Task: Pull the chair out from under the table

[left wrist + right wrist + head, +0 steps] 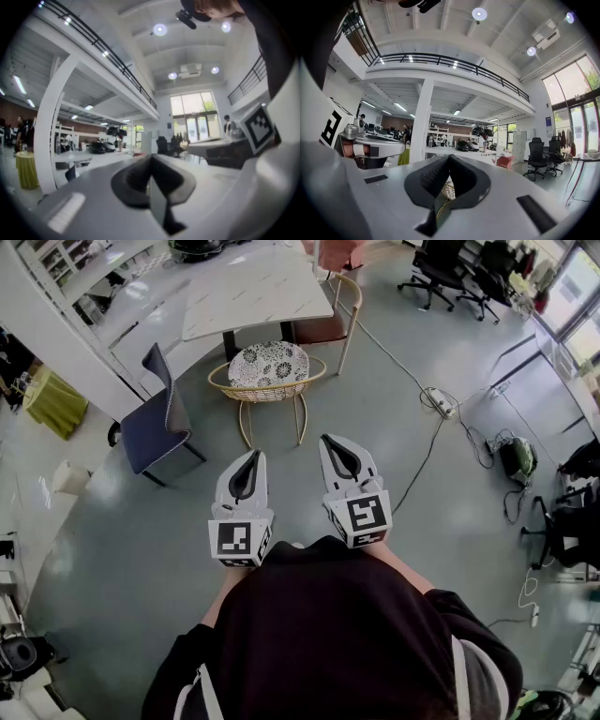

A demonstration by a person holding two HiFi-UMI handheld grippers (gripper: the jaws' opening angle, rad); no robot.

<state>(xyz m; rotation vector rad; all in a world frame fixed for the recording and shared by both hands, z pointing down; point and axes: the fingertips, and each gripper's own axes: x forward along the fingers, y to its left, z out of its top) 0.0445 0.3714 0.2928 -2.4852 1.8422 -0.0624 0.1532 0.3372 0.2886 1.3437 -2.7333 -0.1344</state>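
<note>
While both pairs of jaws are clenched tight on nothing, the left gripper (255, 457) and the right gripper (330, 442) are held side by side and level, well apart from the chair (268, 371). That gold wire chair stands upright straight ahead of them, its patterned round seat tucked partly under the near edge of the white worktop (253, 282) and its thin legs on the near side. Bare grey floor (281, 484) lies open between chair and grippers, bounded by a blue chair (155, 423) at the left and a cable with a power strip (439, 401) at the right.
</note>
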